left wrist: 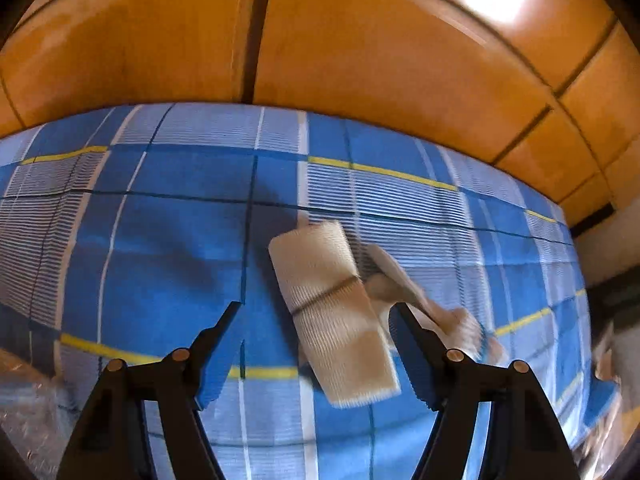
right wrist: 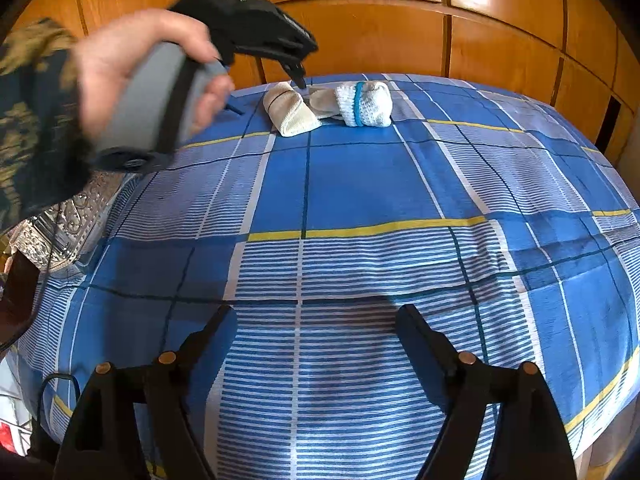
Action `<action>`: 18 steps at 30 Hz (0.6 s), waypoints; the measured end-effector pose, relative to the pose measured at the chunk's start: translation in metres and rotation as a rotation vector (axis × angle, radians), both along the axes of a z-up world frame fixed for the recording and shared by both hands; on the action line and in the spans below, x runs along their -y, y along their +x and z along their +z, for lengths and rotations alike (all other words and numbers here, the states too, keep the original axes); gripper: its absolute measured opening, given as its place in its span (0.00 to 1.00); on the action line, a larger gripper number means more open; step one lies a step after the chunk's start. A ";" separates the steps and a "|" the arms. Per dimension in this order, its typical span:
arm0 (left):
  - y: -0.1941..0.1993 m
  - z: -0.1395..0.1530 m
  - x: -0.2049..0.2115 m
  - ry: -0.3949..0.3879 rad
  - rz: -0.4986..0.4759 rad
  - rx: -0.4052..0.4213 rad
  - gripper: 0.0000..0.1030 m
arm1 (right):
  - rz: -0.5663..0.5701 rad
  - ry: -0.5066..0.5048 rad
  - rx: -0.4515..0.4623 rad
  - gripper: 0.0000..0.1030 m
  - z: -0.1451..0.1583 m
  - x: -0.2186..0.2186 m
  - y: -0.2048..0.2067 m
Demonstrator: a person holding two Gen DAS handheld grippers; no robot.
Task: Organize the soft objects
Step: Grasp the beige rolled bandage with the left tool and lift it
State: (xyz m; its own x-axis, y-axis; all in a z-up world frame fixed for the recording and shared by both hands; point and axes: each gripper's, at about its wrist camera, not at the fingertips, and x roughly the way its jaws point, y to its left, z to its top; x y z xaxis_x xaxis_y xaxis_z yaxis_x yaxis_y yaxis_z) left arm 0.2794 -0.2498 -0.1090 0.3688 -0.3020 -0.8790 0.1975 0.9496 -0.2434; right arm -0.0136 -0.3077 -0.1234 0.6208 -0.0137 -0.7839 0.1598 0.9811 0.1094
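Three socks lie near the far edge of the bed. A folded beige ribbed sock (left wrist: 336, 316) (right wrist: 290, 110) is on the left, a flat beige sock (left wrist: 400, 280) (right wrist: 322, 100) beside it, and a rolled white sock with a blue band (right wrist: 366, 104) on the right, blurred in the left wrist view (left wrist: 464, 328). My left gripper (left wrist: 318, 312) (right wrist: 298, 76) hangs just above the ribbed sock, jaws apart and straddling it without pressing it. My right gripper (right wrist: 314, 312) stands open over bare sheet near the front, nothing between its fingers.
A blue checked sheet (right wrist: 360, 184) with white and yellow lines covers the bed. Orange wooden panels (right wrist: 400, 28) rise behind it. A person's hand (right wrist: 120, 68) and patterned sleeve hold the left gripper. A silvery embossed object (right wrist: 60, 224) sits off the bed's left edge.
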 end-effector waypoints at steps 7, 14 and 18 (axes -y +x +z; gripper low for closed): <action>-0.006 -0.010 0.009 0.055 -0.067 0.031 0.44 | 0.009 0.004 0.005 0.82 0.000 0.000 0.000; -0.039 -0.008 -0.022 0.047 -0.086 0.009 0.42 | 0.014 0.031 -0.027 0.67 0.005 0.010 0.004; -0.080 -0.008 -0.042 0.059 -0.121 0.033 0.42 | 0.008 0.044 -0.020 0.62 0.017 0.031 0.010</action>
